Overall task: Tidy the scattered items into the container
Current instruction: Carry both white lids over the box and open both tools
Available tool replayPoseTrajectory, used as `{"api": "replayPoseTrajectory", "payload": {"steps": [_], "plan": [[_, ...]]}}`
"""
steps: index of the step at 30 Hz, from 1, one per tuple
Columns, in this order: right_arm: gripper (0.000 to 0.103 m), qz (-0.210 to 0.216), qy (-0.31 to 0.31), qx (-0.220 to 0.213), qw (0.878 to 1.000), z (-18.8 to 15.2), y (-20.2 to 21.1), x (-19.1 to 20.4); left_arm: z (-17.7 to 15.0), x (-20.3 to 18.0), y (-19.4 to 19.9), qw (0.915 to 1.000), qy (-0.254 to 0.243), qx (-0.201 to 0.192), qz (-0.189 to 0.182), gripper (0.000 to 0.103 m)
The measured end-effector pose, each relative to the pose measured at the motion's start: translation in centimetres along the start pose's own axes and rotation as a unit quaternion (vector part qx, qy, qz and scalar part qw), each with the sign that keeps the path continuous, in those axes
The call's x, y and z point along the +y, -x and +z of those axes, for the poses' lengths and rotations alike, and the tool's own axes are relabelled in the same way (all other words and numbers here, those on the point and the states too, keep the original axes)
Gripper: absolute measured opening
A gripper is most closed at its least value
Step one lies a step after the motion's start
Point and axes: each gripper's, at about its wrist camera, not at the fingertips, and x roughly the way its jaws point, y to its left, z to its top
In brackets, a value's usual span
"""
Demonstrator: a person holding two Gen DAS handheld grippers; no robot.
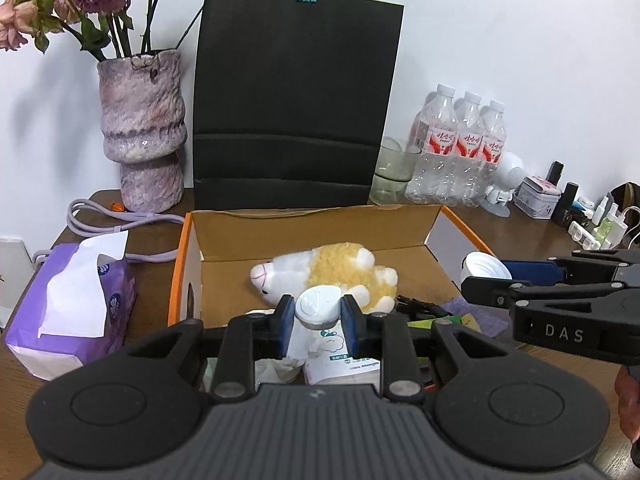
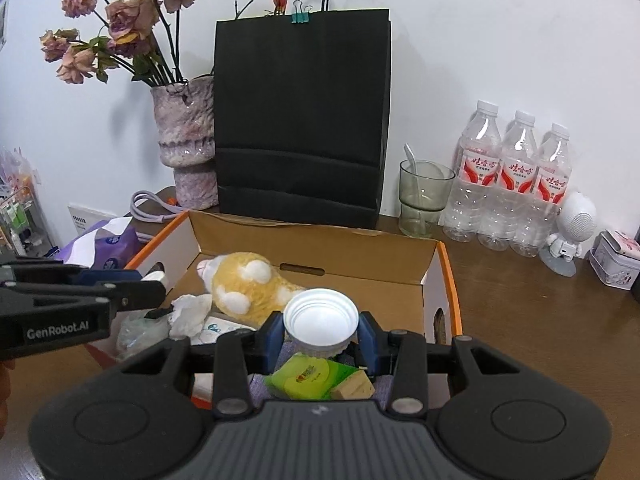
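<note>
While both grippers hang over the open cardboard box point(image 2: 432, 264), each one grasps something. The left gripper point(image 1: 318, 312) is clenched on a small white round lid point(image 1: 319, 307), just above a white printed packet point(image 1: 340, 360). The right gripper point(image 2: 322, 330) pinches a white ribbed paper cup point(image 2: 320, 320) between its blue pads point(image 2: 272, 332). Inside the box lie a yellow and white plush toy point(image 2: 248, 284), a crumpled tissue point(image 2: 190, 314) and a green packet point(image 2: 306, 378). A purple tissue pack point(image 1: 76, 304) rests on the wooden table point(image 2: 540, 320), left of the box.

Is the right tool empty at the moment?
No, the right tool is shut on a white paper cup, held above the cardboard box.
</note>
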Motion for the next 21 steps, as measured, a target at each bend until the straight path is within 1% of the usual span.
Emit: {"api": "replayPoseTrajectory", "payload": {"steps": [4,5,6,7,8,9,10,13,21], "plan": [[0.039,0.001,-0.003,0.009,1.0,-0.1,-0.7,0.0,-0.1,0.0,-0.4,1.0,0.0,0.003,0.003,0.026],[0.039,0.001,-0.001,0.013,1.0,-0.2,-0.9,0.0,-0.2,0.0,-0.6,1.0,-0.001,0.006,0.007,0.037],[0.045,0.002,0.0,0.018,1.0,-0.3,-1.1,0.1,-0.2,0.0,-0.7,0.9999,0.001,0.01,0.014,0.051],[0.073,0.0,0.002,0.024,1.0,-0.4,-1.2,0.1,-0.3,0.0,-0.9,0.9995,0.006,0.012,0.028,0.083],[0.091,-0.005,0.005,0.028,1.0,-0.6,-1.4,0.2,-0.3,0.1,-0.9,0.9986,0.009,0.011,0.051,0.101],[0.103,-0.015,0.006,0.027,1.0,-0.8,-1.3,0.3,-0.4,0.1,-0.9,0.9976,0.008,0.007,0.068,0.103],[0.103,-0.022,0.01,0.022,0.999,-1.0,-1.1,0.3,-0.5,0.2,-0.9,0.9976,0.004,0.005,0.069,0.103],[0.103,-0.018,0.012,0.022,1.0,-1.3,-0.7,0.1,-0.6,0.4,-0.9,0.998,0.007,0.015,0.06,0.103],[0.103,-0.021,0.006,0.021,1.0,-1.5,0.1,-0.4,-1.0,0.1,-0.5,0.9977,-0.003,0.02,0.064,0.103]]}}
